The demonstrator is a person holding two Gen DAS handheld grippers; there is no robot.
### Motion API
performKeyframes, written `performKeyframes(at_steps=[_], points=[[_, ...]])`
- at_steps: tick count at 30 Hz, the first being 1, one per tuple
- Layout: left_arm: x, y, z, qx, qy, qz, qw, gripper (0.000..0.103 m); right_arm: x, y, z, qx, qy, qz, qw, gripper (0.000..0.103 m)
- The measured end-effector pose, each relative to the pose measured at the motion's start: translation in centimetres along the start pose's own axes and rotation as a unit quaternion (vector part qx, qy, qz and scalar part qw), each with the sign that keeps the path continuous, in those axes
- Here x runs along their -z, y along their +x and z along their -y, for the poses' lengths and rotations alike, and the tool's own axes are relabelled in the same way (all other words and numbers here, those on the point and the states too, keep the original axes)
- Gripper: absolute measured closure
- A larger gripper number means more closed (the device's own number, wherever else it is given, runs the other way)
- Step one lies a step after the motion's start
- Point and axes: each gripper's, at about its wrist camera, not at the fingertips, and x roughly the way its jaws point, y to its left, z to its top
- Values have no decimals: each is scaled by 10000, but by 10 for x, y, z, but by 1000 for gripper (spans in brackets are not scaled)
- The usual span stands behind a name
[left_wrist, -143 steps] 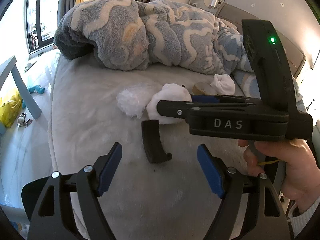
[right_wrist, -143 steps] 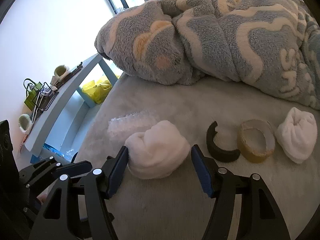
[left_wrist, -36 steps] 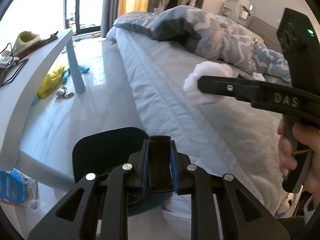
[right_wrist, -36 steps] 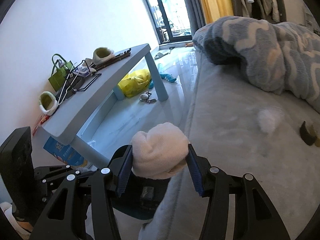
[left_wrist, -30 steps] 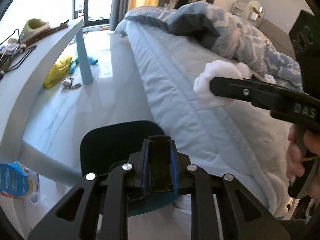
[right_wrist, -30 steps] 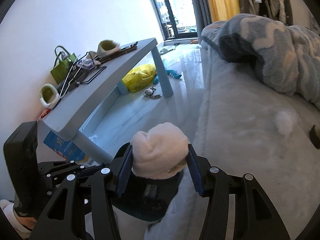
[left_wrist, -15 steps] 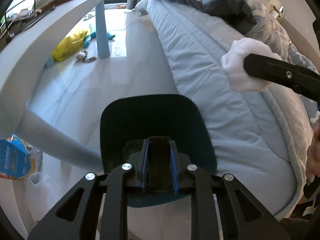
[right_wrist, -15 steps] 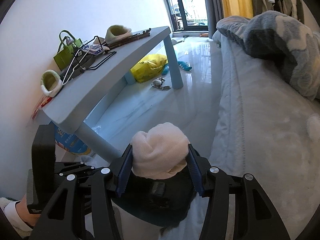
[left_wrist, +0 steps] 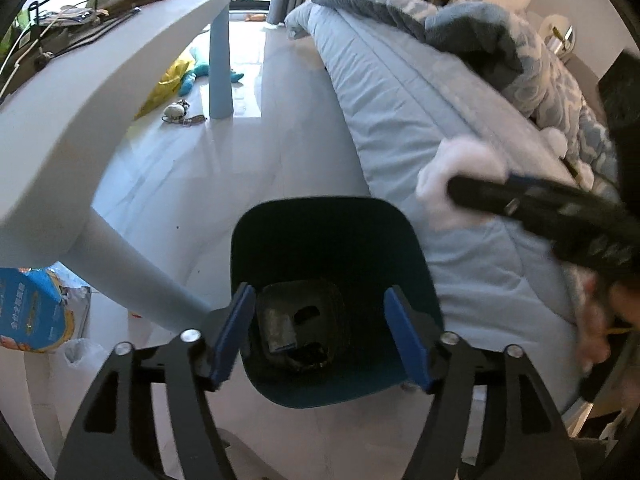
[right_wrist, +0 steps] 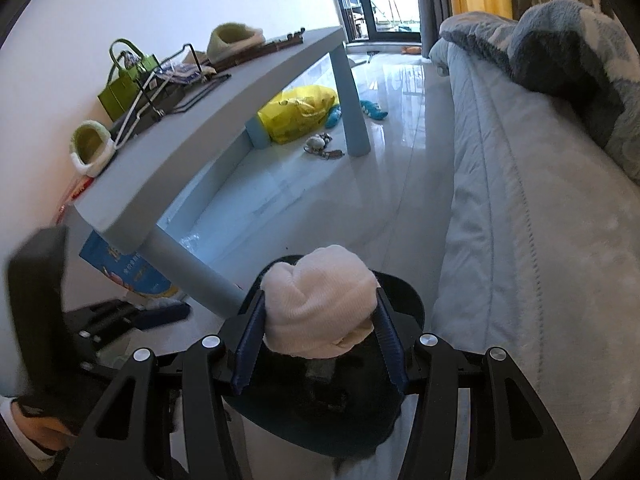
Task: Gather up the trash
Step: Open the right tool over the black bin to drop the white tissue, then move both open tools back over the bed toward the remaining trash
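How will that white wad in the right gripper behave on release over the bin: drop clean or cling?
The white wad bulges above the right gripper's pads, so it is probably soft, light and springy. Its fuzzy surface may cling briefly to a pad. It hangs over the dark bin's mouth, so it will likely fall in without bouncing much.

The left gripper (left_wrist: pixel 322 334) is being seen as two black arms with holes cut in them. Blue pads (left_wrist: pixel 233 332) are being worn on the fingers, and round silver screws (left_wrist: pixel 190 335) are being shown on the joints. The right gripper (right_wrist: pixel 320 338) is being seen with the same black arms, dark blue ribbed pads (right_wrist: pixel 249 346) and silver screws (right_wrist: pixel 209 341). A white sleeve (right_wrist: pixel 16 438) is being worn at the wrist by the hand (right_wrist: pixel 38 430).
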Motion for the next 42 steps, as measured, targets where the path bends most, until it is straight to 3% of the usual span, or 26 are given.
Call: performKeyframes(at_steps=[12,22,28,33,42], points=[[-12,-34,-9,19,-2,387,9993,27,15,47,-8,248,-127,-657,9974,50],[-18,-63,-7,80,123,667,9977,39,32,84,-15,503,-204,-1168,9917,50],[-25,-79,-6,163,74,840,9963,39,42,97,-18,724,-285,-1529,9852,39],[-29,-87,0,218,98,940,9953,39,41,88,-15,803,-236,-1443,9860,37],[-35,-96,17,185,305,1111,9932,39,23,54,-17,518,-147,-942,9941,37]])
